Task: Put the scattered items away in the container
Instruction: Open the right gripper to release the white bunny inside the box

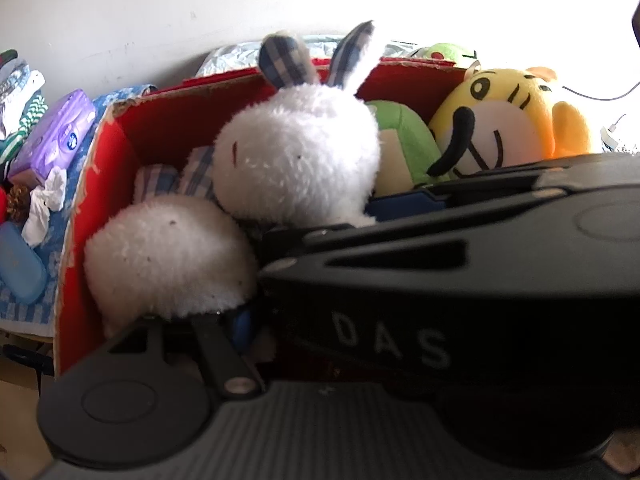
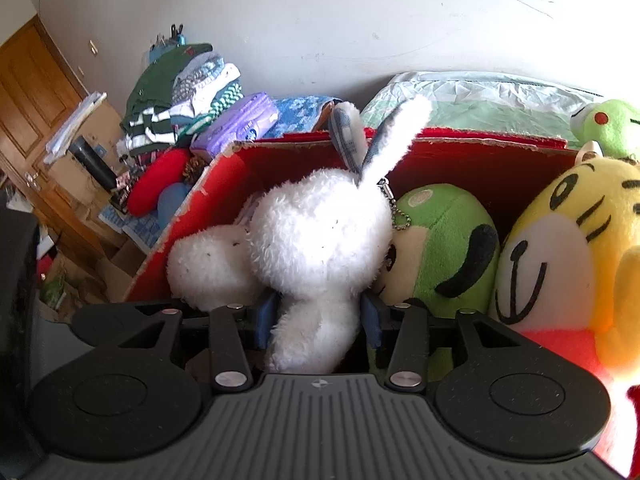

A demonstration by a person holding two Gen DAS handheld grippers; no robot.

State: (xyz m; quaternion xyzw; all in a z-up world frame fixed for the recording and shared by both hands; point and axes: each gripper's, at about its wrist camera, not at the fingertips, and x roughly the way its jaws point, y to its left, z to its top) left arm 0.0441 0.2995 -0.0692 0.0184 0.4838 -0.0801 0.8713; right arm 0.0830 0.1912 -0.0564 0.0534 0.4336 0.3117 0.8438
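Observation:
A red cardboard box (image 2: 472, 160) holds a white plush rabbit (image 2: 320, 232) with checked ears, a green plush (image 2: 444, 240) and a yellow tiger plush (image 2: 568, 240). My right gripper (image 2: 318, 320) is shut on the rabbit's lower body, blue pads on either side, holding it inside the box. In the left wrist view the rabbit (image 1: 296, 152) lies in the box (image 1: 132, 128) beside the green plush (image 1: 404, 148) and the tiger (image 1: 512, 120). The right gripper's black body (image 1: 440, 280) covers my left gripper's front; only one blue pad (image 1: 242, 322) shows by the rabbit.
A green frog plush (image 2: 608, 124) sits behind the box on a pale bag. Left of the box lie a purple tissue pack (image 2: 240, 120), folded clothes (image 2: 180, 92), a red cushion (image 2: 160, 184) and a blue checked cloth (image 1: 48, 248). A wooden door (image 2: 36, 112) stands far left.

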